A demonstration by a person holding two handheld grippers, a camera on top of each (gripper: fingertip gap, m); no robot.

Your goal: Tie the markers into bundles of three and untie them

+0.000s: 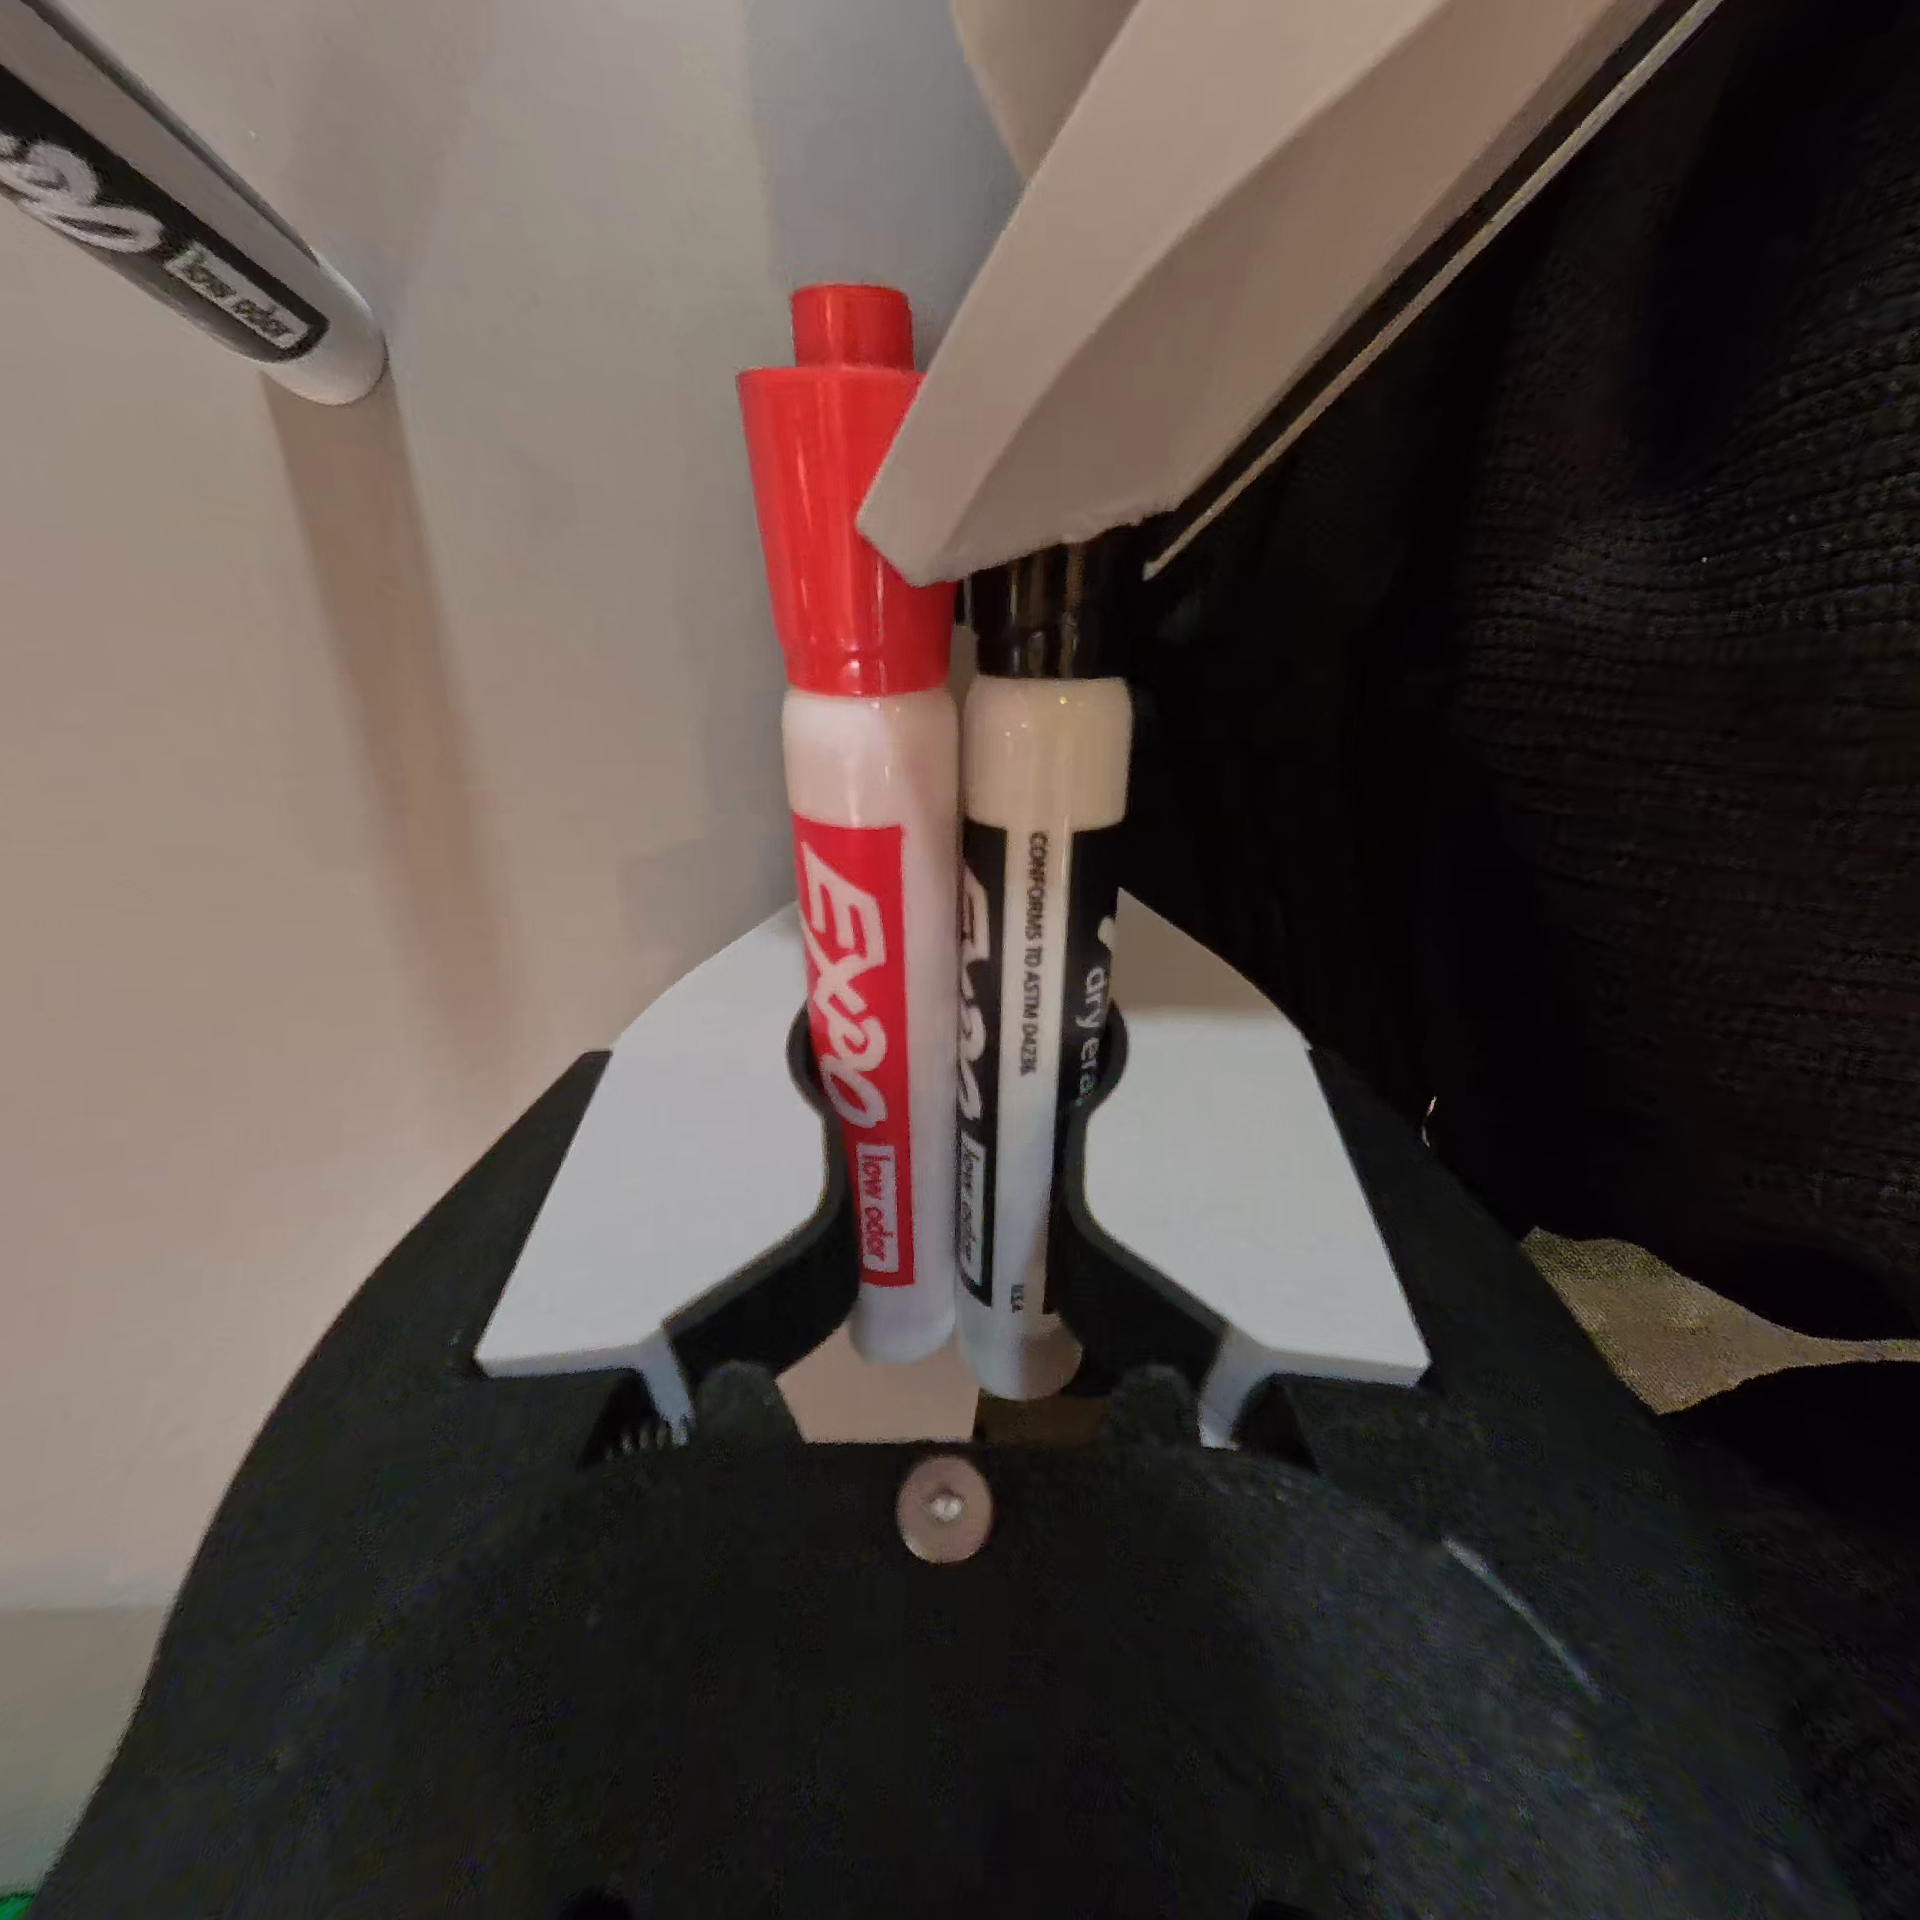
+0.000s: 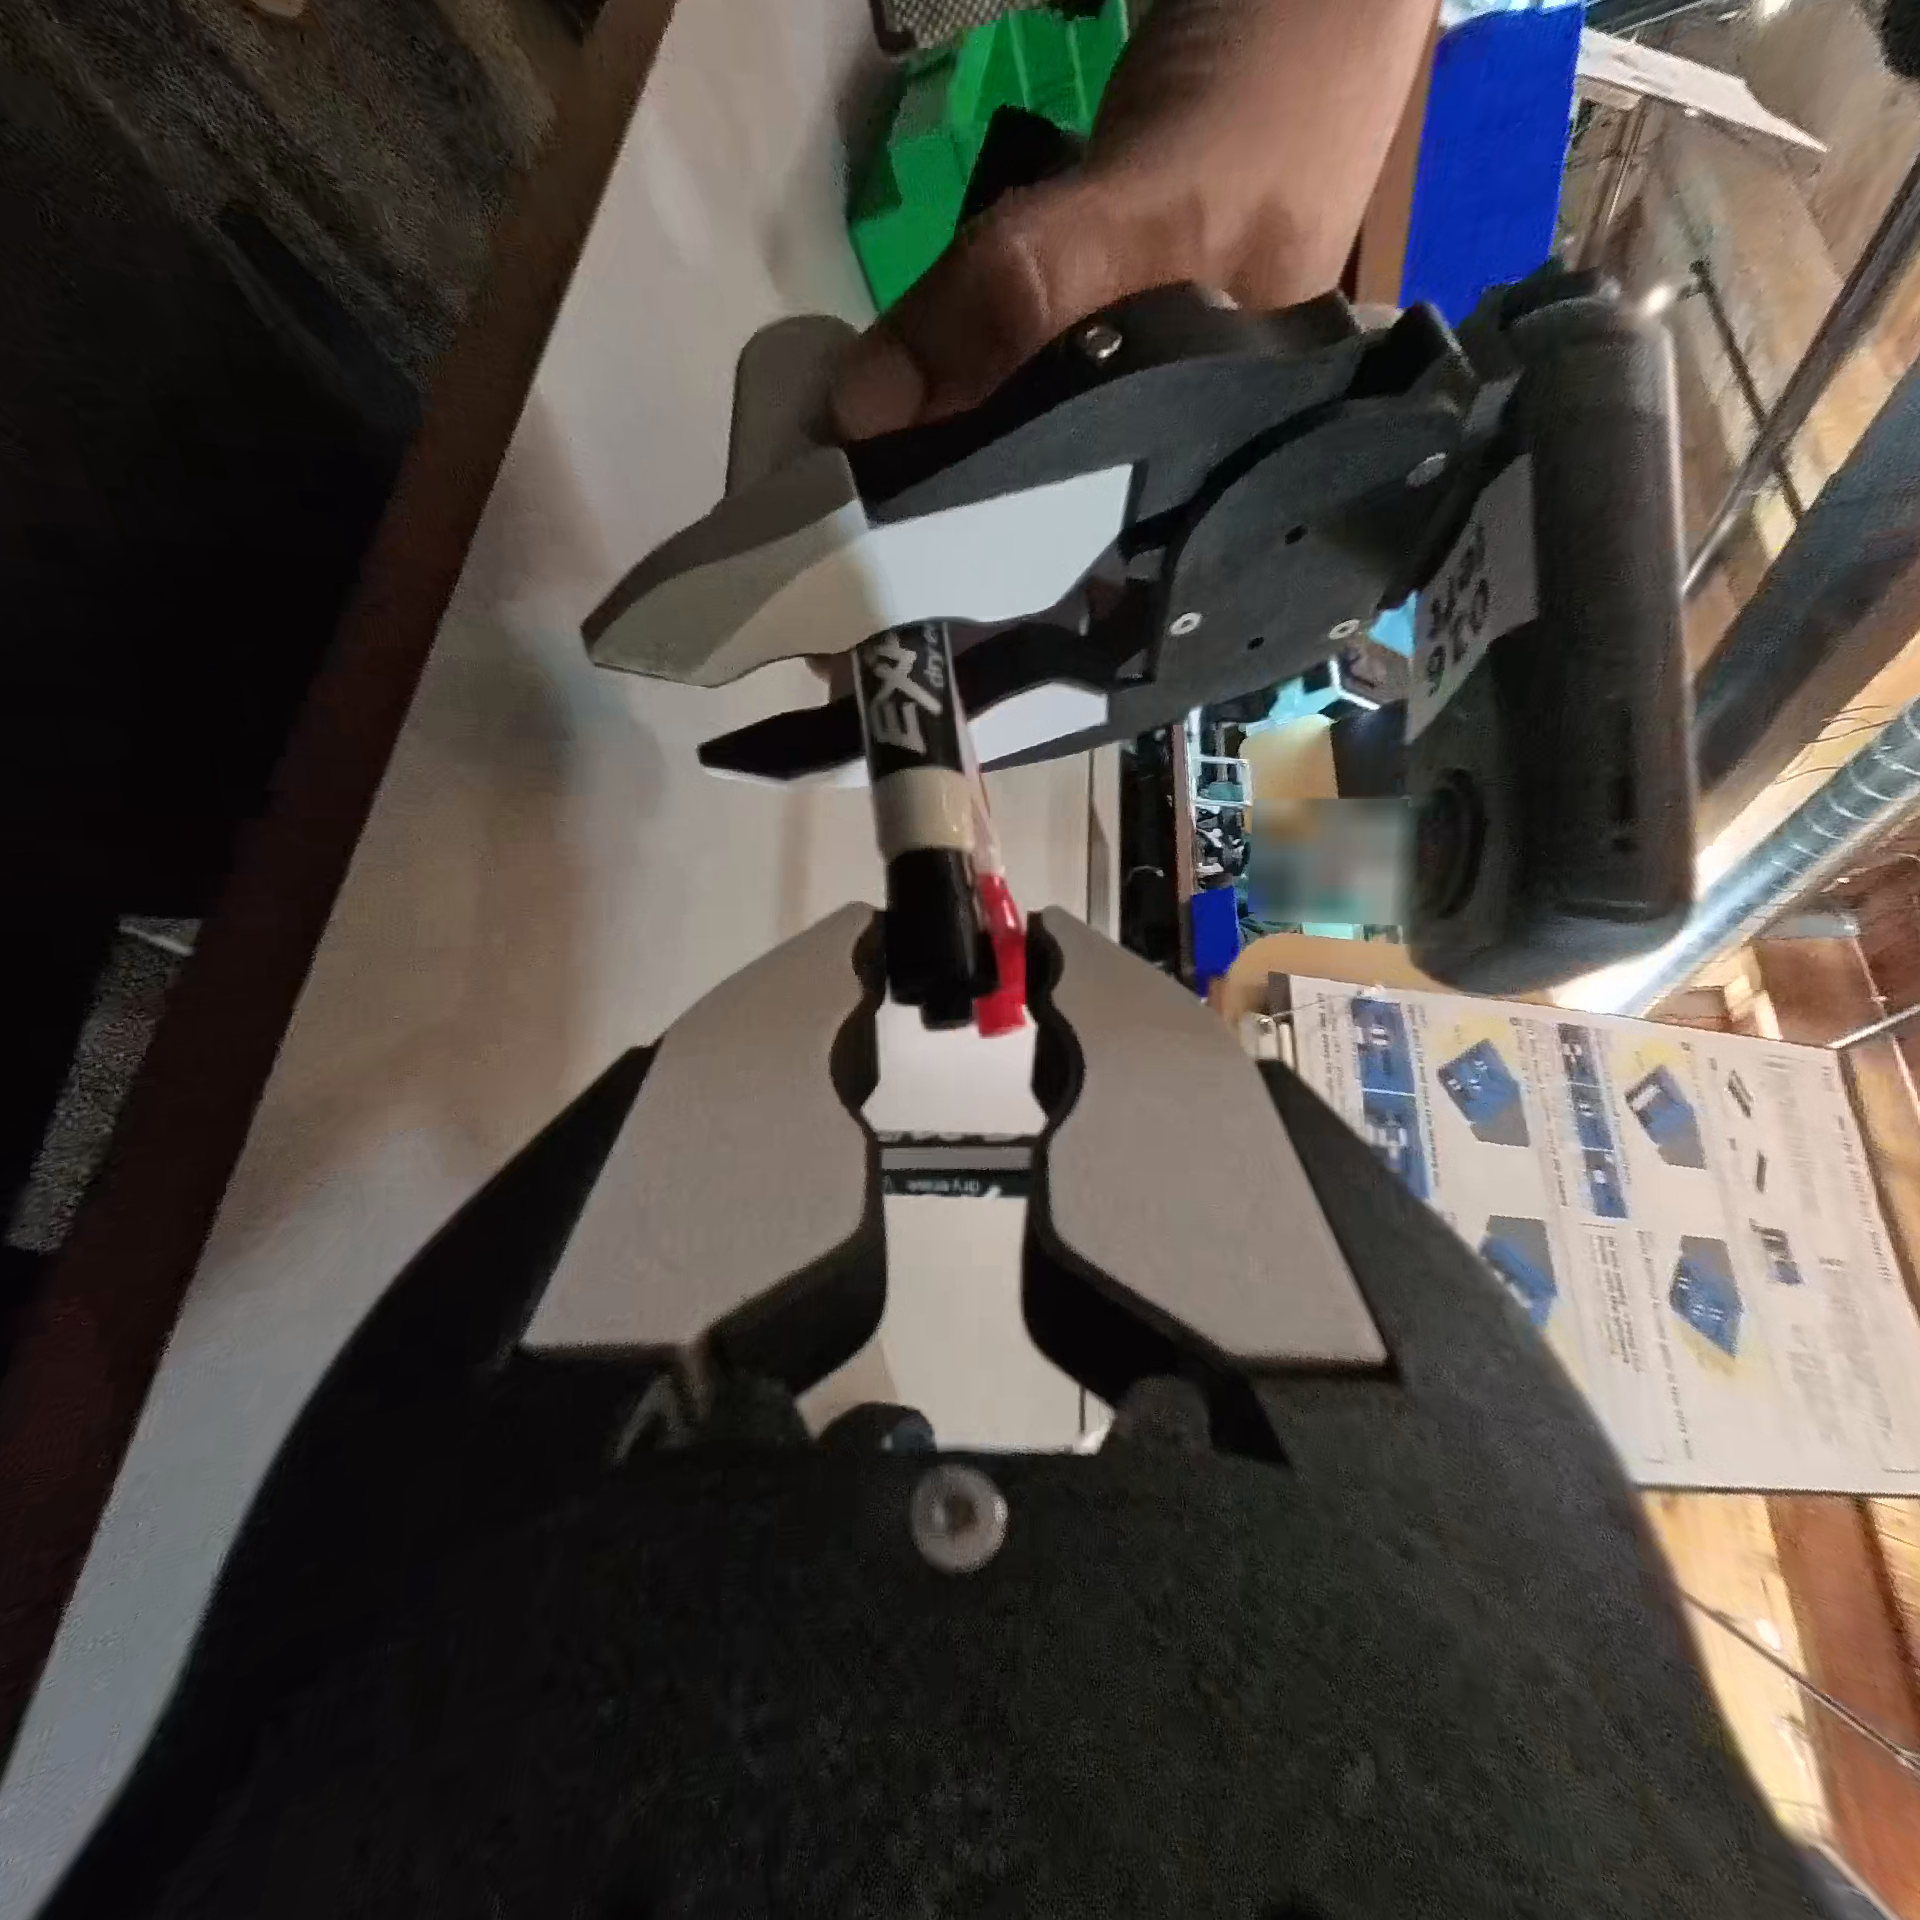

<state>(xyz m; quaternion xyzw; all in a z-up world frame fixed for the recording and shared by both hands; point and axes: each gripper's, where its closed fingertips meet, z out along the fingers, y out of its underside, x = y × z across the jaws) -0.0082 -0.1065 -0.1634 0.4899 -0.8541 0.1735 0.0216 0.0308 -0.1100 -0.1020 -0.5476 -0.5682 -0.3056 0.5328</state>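
Observation:
My left gripper [image 1: 954,935] is shut on a red marker [image 1: 868,831] and a black marker [image 1: 1039,935], held side by side with their caps pointing away. In the right wrist view, a hand [image 2: 1143,187] holds the left gripper [image 2: 790,675] with the black marker [image 2: 914,727] sticking out toward me. My right gripper [image 2: 958,935] is closed around the black cap [image 2: 925,956] and the red cap [image 2: 1003,987], and both caps touch its notches. One of its fingers [image 1: 1091,312] covers the black cap in the left wrist view. Another black marker [image 1: 187,239] lies on the white table [image 1: 499,675].
The white table [image 2: 623,468] runs away to the upper left, with dark floor past its left edge. A green object [image 2: 966,135] and a blue bin [image 2: 1496,135] sit at the far end. A printed sheet [image 2: 1621,1226] hangs on the right. Dark fabric [image 1: 1558,779] fills the right of the left wrist view. The tips of one gripper are about 7 centimetres away from the tips of the other.

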